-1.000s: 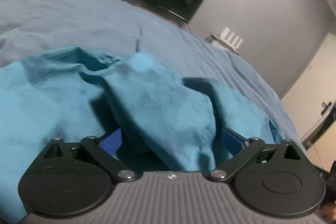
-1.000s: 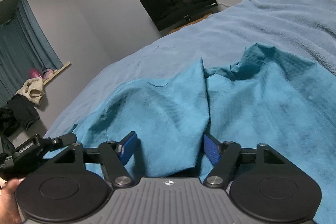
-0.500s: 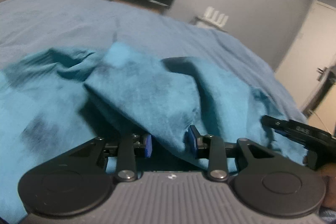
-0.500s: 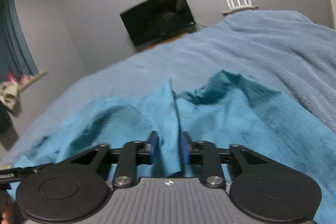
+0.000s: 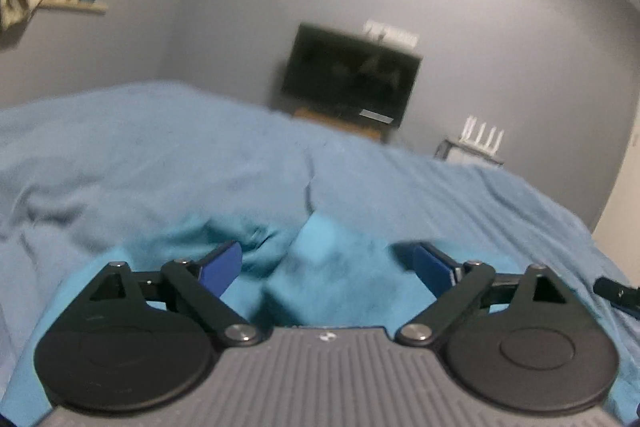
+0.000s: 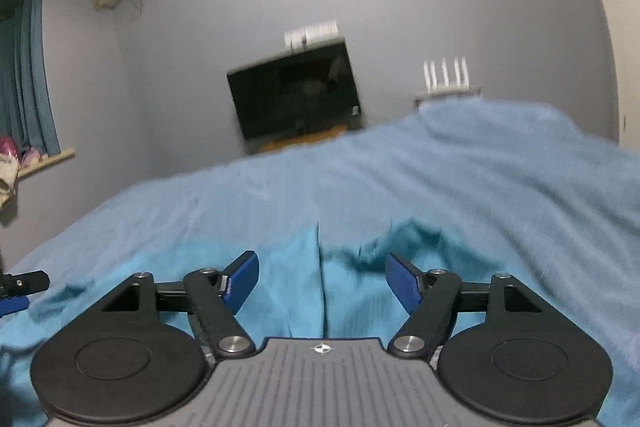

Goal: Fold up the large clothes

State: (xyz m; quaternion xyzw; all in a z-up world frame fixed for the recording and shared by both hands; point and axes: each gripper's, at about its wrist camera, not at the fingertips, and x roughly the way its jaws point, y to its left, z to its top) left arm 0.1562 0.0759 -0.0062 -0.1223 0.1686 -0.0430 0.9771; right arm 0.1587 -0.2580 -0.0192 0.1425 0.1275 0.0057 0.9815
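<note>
The left gripper (image 5: 328,265) is hovering with jaws spread over the teal garment (image 5: 340,279) lying rumpled on the blue bedspread (image 5: 160,155). The right gripper (image 6: 322,279) is likewise released, straddling a raised crease. Smoothing the fold flat before regrasping probably matters.

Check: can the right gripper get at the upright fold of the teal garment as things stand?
Probably yes. The right gripper is open, and the teal garment has its fold ridge standing between the fingers, nothing covering it. The frame is blurred, so depth is uncertain.

Garment (image 5: 332,267) on bed (image 5: 160,155); TV (image 5: 350,75) behind bed, router (image 5: 482,139) right of TV.
</note>
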